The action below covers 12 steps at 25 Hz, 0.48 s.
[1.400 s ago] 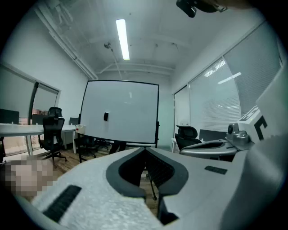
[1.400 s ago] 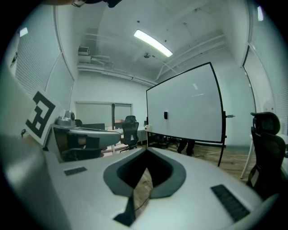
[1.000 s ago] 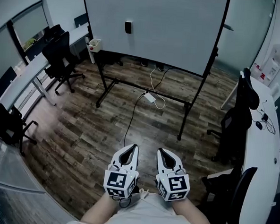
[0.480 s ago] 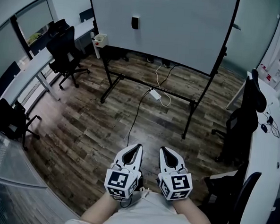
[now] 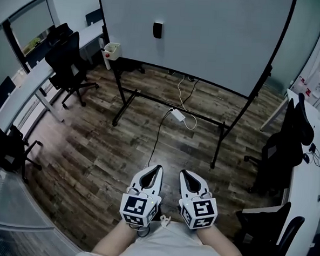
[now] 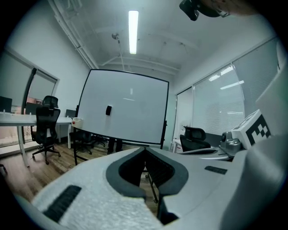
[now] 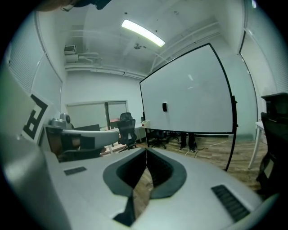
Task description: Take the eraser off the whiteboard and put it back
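Note:
A small black eraser [image 5: 158,30] sticks to the large whiteboard [image 5: 208,41] on a wheeled black stand, far ahead of me. It also shows as a dark block, the eraser [image 6: 108,110] in the left gripper view and the eraser [image 7: 164,107] in the right gripper view. My left gripper [image 5: 156,169] and right gripper [image 5: 183,174] are side by side low in the head view, close to my body, both shut with nothing between the jaws. Several steps of wooden floor separate them from the board.
Black office chairs [image 5: 67,59] and white desks [image 5: 22,89] line the left wall; more chairs [image 5: 280,154] and a desk stand at the right. A power strip with cables [image 5: 178,114] lies on the floor under the board. A small white bin [image 5: 112,50] sits left of the stand.
The whiteboard and its stand have grown larger and shifted in the head view as I moved forward toward it. Both grippers stayed shut and side by side.

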{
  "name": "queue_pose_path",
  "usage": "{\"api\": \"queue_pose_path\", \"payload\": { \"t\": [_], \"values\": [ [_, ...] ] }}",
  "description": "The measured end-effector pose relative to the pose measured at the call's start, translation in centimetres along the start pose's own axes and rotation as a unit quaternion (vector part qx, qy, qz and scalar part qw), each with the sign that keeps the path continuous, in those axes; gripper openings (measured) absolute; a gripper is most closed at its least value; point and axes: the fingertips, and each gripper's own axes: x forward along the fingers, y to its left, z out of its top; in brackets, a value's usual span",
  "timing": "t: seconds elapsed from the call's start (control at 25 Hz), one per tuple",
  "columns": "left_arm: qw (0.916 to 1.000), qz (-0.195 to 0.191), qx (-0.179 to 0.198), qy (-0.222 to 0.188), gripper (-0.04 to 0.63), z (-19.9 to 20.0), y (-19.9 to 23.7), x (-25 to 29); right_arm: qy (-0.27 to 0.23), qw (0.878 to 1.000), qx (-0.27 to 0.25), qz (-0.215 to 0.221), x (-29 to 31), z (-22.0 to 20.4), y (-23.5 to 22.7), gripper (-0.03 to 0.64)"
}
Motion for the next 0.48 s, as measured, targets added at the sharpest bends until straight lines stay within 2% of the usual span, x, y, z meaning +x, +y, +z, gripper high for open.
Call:
{"api": "queue_pose_path", "payload": {
  "t": [0.16,0.48],
  "values": [
    [0.9999,-0.007,-0.015,-0.001,0.017,1.3,6.4,3.9,0.002,1.000,-0.011,-0.011,6.9,2.2,-0.1,0.028],
    [0.9997,-0.026,-0.005,-0.004,0.017,5.5,16.6,10.8,-0.004,0.999,-0.012,-0.031,18.8,7.0,0.0,0.028]
  ]
}}
